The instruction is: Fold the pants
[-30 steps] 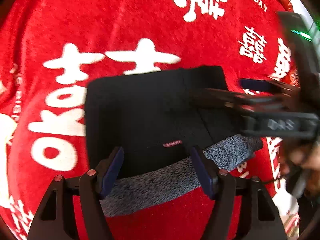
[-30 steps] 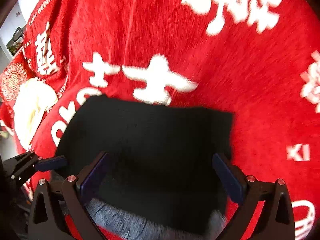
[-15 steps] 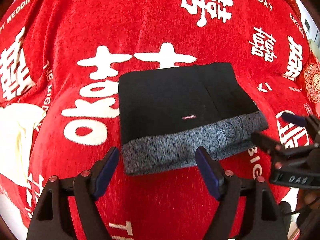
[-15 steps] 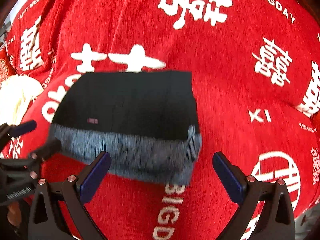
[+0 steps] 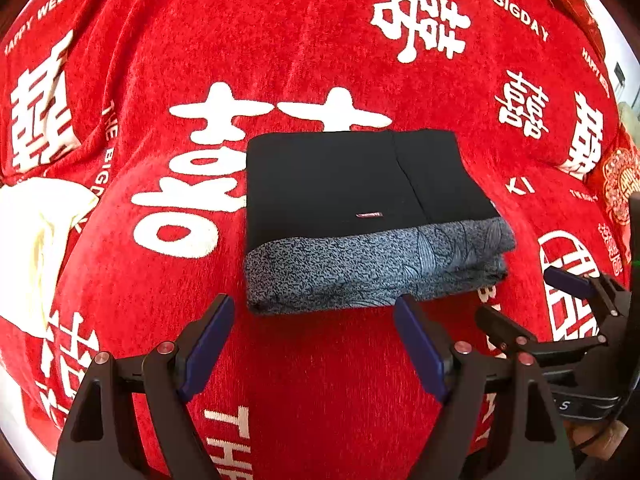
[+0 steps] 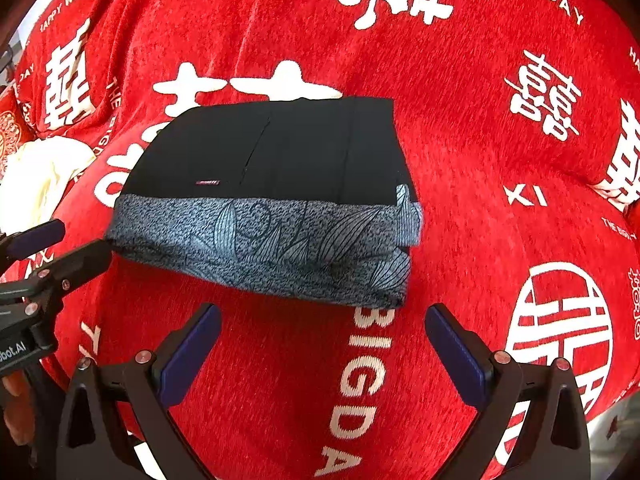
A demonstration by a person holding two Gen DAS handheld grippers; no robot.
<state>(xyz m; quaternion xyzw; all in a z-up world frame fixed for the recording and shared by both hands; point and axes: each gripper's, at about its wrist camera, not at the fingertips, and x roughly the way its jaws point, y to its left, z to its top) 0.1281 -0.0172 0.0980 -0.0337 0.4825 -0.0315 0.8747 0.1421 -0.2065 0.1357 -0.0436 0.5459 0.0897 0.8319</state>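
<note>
One pair of black pants with a grey leaf-patterned band (image 5: 360, 208), folded into a compact rectangle, lay in the middle of both wrist views on a red plush blanket with white wedding characters and lettering (image 5: 320, 40). One small red label (image 5: 369, 215) showed on the black top panel, near the band. Two grippers noted. Left gripper (image 5: 316, 344), black frame with blue pads, sat at the bottom of its own view, jaws spread wide with nothing between them, pads apart from the cloth; the grey folded edge lay just above the fingertips, not touching. Right gripper (image 6: 322, 344), same build, also stood released and empty at the bottom of its view, the pants' near edge just above and between its fingers (image 6: 456, 352), clear of both. Each gripper appeared in the other's view: right one at the lower right edge of the left view, beside the pants' right corner; left one at the lower left edge of the right view, its tip near the band's left end, contact not certain. One cream-white cloth (image 5: 36, 248) lay bunched at the left edge of the frame, well apart from the pants. Open red blanket surrounded the pants on all four sides, widest toward the top and right of the frames. Blanket's edge showed at the lower right corner of the right view.
</note>
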